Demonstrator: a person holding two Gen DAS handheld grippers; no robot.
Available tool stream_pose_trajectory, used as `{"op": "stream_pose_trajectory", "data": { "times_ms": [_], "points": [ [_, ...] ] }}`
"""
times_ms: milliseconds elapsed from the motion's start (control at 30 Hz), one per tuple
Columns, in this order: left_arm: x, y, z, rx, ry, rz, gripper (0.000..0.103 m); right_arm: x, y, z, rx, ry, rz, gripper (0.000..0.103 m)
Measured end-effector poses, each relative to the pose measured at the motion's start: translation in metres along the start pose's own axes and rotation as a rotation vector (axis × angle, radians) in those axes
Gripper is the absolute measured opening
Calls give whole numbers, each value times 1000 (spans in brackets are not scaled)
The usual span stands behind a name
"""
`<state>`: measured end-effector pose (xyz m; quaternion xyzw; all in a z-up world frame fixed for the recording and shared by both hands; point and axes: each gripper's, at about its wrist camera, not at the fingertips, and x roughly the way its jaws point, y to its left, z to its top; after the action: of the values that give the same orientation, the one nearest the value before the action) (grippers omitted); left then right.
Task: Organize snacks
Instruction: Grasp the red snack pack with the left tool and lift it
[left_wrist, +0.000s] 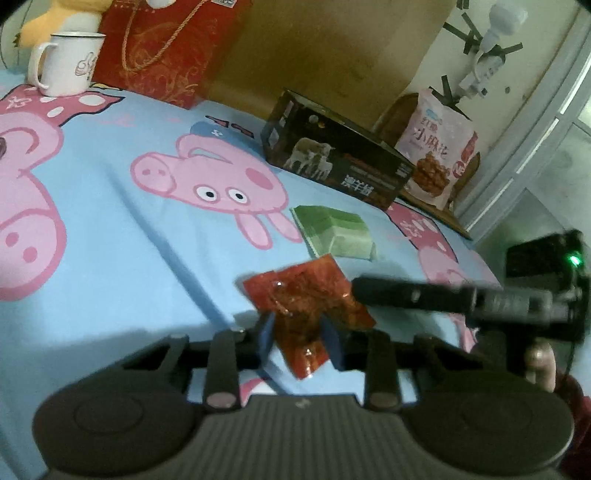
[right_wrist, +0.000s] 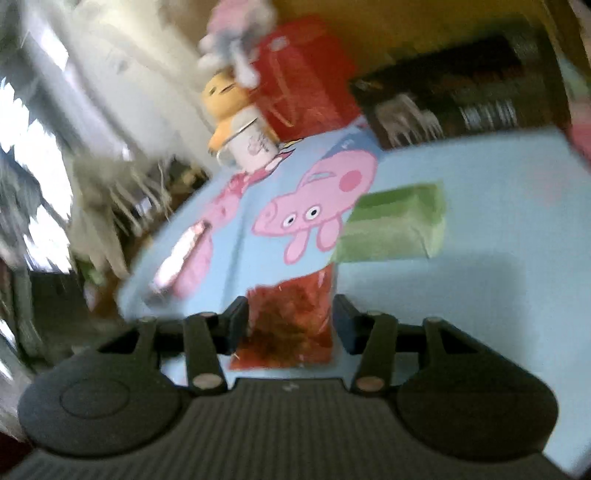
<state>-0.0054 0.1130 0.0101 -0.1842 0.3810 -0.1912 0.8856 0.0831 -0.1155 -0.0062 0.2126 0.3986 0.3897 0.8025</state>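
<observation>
A red snack packet (left_wrist: 306, 306) sits between the fingers of my left gripper (left_wrist: 301, 334), which is shut on it above the blue Peppa Pig cloth (left_wrist: 129, 221). My right gripper (right_wrist: 290, 321) has its blue pads on either side of the same red packet (right_wrist: 291, 317); the view is blurred, and its grip on the packet is unclear. The right gripper's finger (left_wrist: 410, 295) shows beside the packet in the left wrist view. A green packet (left_wrist: 334, 230) lies just beyond, also in the right wrist view (right_wrist: 395, 225).
A black box (left_wrist: 332, 155) lies at the back, a pink snack bag (left_wrist: 439, 155) stands behind it. A white mug (left_wrist: 66, 62), a red gift bag (left_wrist: 170, 48) and a yellow plush toy (right_wrist: 221, 107) stand at the far edge. A pink-white packet (right_wrist: 181, 254) lies left.
</observation>
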Motion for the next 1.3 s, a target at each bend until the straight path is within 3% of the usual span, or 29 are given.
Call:
{"op": "stream_pose_trajectory", "data": {
  "times_ms": [100,167,267,367,533,667,767,867,900,1000,1067,1133,1200,1300],
  "points": [
    [-2,5,-1,-12,-2,-8,26,-2,-11,0,143,30,129,38],
    [-2,9,0,-26,-3,-17,22,0,-8,-3,166,59,179,30],
    [-2,8,-1,-26,-5,-18,22,6,9,-9,81,99,112,8],
    [-2,8,-1,-27,-4,-18,22,7,21,-5,19,92,68,8],
    [-4,5,0,-25,18,-9,23,-16,29,-1,-63,3,-55,14],
    [-4,-1,-2,12,28,6,23,-6,16,3,-36,49,-135,14],
    [-4,0,-3,8,20,7,23,9,8,3,7,80,-39,16],
    [-6,7,-1,-22,22,-8,23,16,6,7,44,88,-15,14],
    [-6,9,-1,-31,22,-14,23,15,5,6,48,86,-23,7],
    [-5,9,1,-40,24,-23,26,3,6,3,62,60,-38,3],
    [-5,10,3,-65,29,-59,43,-8,5,6,80,24,-27,3],
    [-4,8,6,-63,17,-63,52,-19,5,11,107,-26,-15,3],
    [-2,2,9,-50,7,-72,56,-29,1,17,158,-54,29,3],
    [4,0,14,-78,12,-149,62,-40,-4,24,221,-81,103,3]
  ]
}}
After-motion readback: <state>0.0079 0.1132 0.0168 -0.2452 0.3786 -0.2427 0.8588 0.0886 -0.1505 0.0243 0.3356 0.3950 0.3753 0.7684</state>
